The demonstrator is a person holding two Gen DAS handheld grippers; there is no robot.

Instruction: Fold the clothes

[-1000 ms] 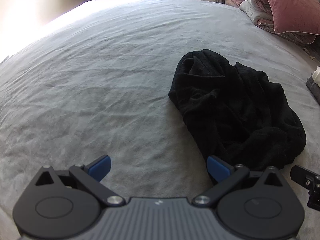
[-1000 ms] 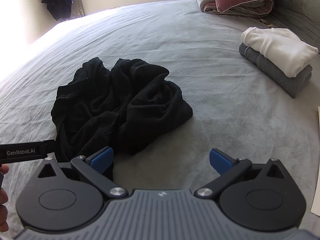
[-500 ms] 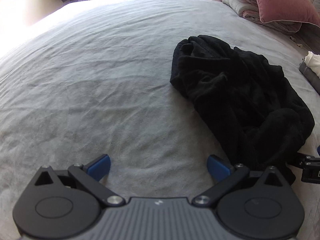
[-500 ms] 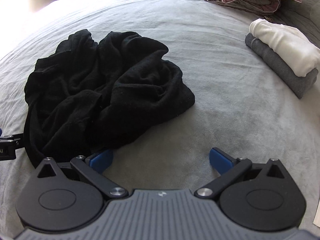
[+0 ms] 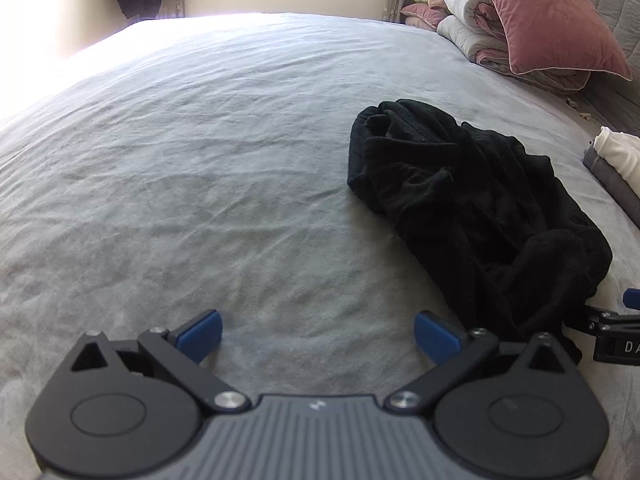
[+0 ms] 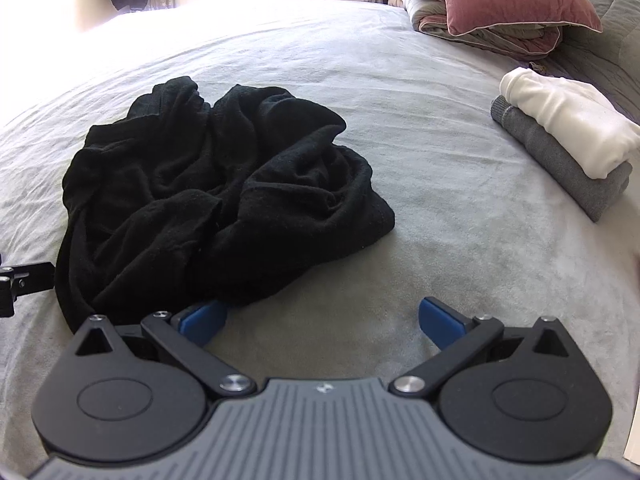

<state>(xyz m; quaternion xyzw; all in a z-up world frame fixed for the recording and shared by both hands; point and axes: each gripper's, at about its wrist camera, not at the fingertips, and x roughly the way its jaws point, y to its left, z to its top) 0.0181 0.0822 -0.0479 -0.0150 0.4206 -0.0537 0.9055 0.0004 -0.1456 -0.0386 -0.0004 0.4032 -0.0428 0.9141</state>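
My left gripper [image 5: 318, 334] and right gripper [image 6: 322, 320] both gape wide, holding nothing. One black garment [image 6: 212, 196] lies crumpled mid-frame on the bed [image 5: 180, 160]; two folded pieces [image 6: 568, 140] sit stacked at the right edge. I judge I'm reaching for it: next, find an edge and spread it.

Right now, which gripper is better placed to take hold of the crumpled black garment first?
Probably the right gripper: its jaws are open and the black garment lies just ahead, its near edge by one finger. The left gripper, also open, faces mostly bare bed.
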